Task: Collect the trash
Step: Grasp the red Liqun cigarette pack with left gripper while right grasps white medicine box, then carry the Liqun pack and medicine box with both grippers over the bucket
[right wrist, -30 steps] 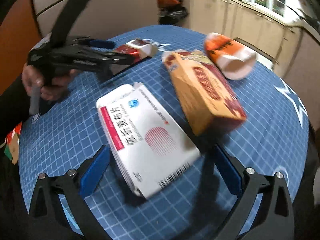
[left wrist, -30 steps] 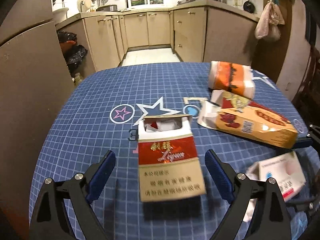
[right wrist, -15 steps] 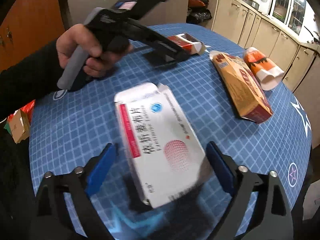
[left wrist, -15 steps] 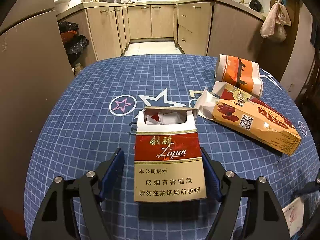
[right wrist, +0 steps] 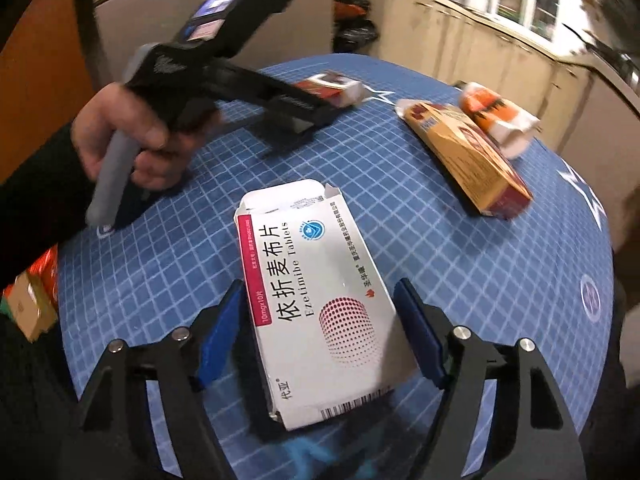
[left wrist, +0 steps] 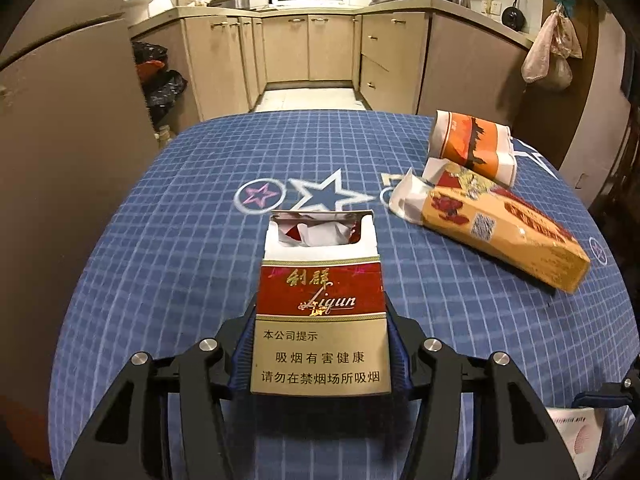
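Observation:
A red and gold cigarette pack (left wrist: 320,312) lies open-topped on the blue checked tablecloth (left wrist: 160,260). My left gripper (left wrist: 320,356) straddles its near half; its jaws are closing and both pads touch the pack's sides. In the right wrist view a hand (right wrist: 132,136) holds that gripper (right wrist: 304,108) against the pack (right wrist: 332,88). A white tablet box (right wrist: 316,300) lies between the jaws of my right gripper (right wrist: 320,340). They are closing, with a small gap still showing at the left pad (right wrist: 216,340).
A long orange-yellow carton (left wrist: 508,236) and an orange-and-white paper wrapper (left wrist: 472,148) lie at the table's far right. Black bags (left wrist: 160,80) sit on the floor by the cabinets. Small boxes (right wrist: 28,304) show beyond the table's left edge.
The left jaws have drawn in from wide apart to the cigarette pack's sides. The right gripper has come squarely over the white box, and its jaws have narrowed around it.

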A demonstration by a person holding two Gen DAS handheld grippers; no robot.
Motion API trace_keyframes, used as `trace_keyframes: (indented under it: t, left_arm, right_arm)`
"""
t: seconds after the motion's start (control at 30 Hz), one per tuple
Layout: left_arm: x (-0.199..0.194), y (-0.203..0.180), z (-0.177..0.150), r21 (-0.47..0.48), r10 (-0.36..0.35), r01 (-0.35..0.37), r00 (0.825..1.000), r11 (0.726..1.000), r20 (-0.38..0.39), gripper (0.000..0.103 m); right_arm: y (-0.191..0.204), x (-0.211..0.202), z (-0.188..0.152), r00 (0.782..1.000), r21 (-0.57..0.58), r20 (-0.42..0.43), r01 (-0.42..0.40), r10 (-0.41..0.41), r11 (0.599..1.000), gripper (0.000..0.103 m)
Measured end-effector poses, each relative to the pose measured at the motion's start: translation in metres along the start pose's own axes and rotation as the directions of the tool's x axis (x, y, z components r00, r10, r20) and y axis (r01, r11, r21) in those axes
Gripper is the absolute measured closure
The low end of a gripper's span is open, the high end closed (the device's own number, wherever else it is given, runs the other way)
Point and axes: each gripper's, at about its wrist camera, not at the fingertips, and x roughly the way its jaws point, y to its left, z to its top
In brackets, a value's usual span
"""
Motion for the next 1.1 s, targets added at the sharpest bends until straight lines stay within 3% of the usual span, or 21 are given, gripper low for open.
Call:
trace_keyframes:
  t: [0.2,0.43,0.7,0.83,1.1]
  left_arm:
    - [-0.05,-0.008,-0.023,0.012,0.06,-0.061,0.995,0.998,0.075,0.047]
    - [-0.105,-0.043,-0.049,0.056,0.085,-0.096,0.982,0.994,0.166,0.047]
    - [-0.141,-0.086,-0.069,0.125,0.054,-0.081,0.977,0.989,0.206,0.047]
    - [-0.159,-0.112,-0.067,0.161,0.026,-0.067,0.969,0.985,0.245,0.047]
    - [-0.191,-0.17,-0.061,0.239,-0.082,0.007,0.949,0.971,0.304,0.047]
  right_arm:
    - [-0.003,-0.04,-0.026,0.995,0.207,0.067,0.061,-0.076,0.977,0.036]
    - [-0.004,-0.083,-0.067,0.974,0.42,0.134,0.113,-0.185,0.901,0.038]
    - [-0.003,-0.111,-0.085,0.948,0.49,0.171,0.154,-0.268,0.858,0.038]
    - [-0.002,-0.143,-0.096,0.918,0.52,0.201,0.195,-0.341,0.832,0.038]
    - [-0.011,-0.217,-0.133,0.831,0.584,0.211,0.315,-0.514,0.748,0.038]
